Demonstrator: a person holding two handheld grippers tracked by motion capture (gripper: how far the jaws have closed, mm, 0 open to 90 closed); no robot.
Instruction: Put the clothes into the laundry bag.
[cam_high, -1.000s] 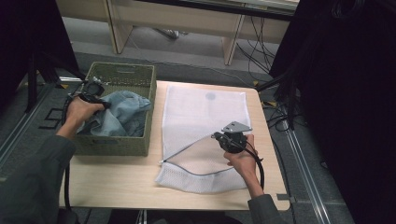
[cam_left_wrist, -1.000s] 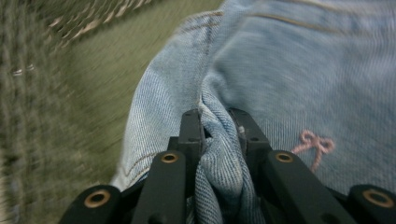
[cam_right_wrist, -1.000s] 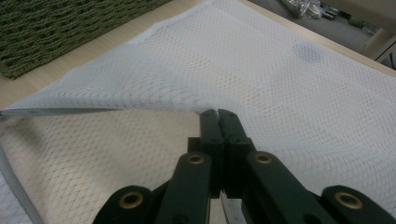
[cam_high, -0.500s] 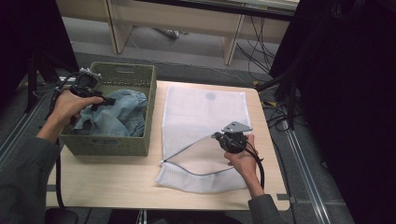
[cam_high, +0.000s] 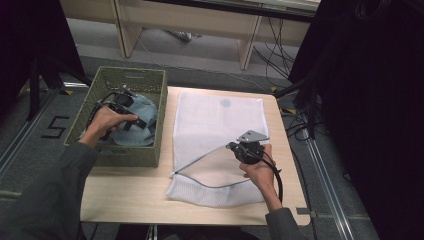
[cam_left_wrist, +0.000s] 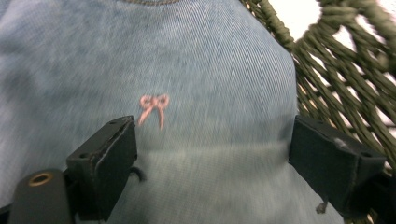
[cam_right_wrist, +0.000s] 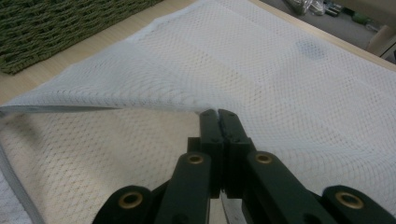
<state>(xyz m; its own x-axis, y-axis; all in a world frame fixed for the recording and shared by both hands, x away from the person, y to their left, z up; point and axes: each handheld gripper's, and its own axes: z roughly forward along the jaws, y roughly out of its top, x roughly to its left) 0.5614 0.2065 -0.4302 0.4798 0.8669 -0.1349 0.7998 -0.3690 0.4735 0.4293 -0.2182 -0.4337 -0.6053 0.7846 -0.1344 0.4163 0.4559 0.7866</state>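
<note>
- A pale wooden worktop (cam_high: 125, 195) carries a green woven basket (cam_high: 135, 155) on the person's left side and a white mesh bag (cam_high: 215, 120) on the right.
- The bag lies flat, its long axis running away from the person. Its mouth faces the near edge, and the zip edge (cam_high: 200, 159) is lifted into a slanted opening.
- Blue jeans (cam_high: 142, 107) lie crumpled in the basket, just left of the bag. In the left gripper view the denim (cam_left_wrist: 196, 60) shows a small pink bow stitch (cam_left_wrist: 153, 106).
- The left gripper (cam_high: 120, 102) is down in the basket over the jeans. Its jaws have just been opening and now stand wide apart, with denim bulging between them but not pinched.
- The right gripper (cam_high: 239, 148) is clamped shut on the bag's upper layer, near the right end of the mouth, holding it raised off the lower layer. In the right gripper view (cam_right_wrist: 218, 116) the jaws meet on the mesh fold.
- The key relation: the jeans lie directly under the left gripper, which is much the nearer one. The bag's open mouth lies to their right, so a likely next move is closing on the denim and carrying it rightward into that gap.
</note>
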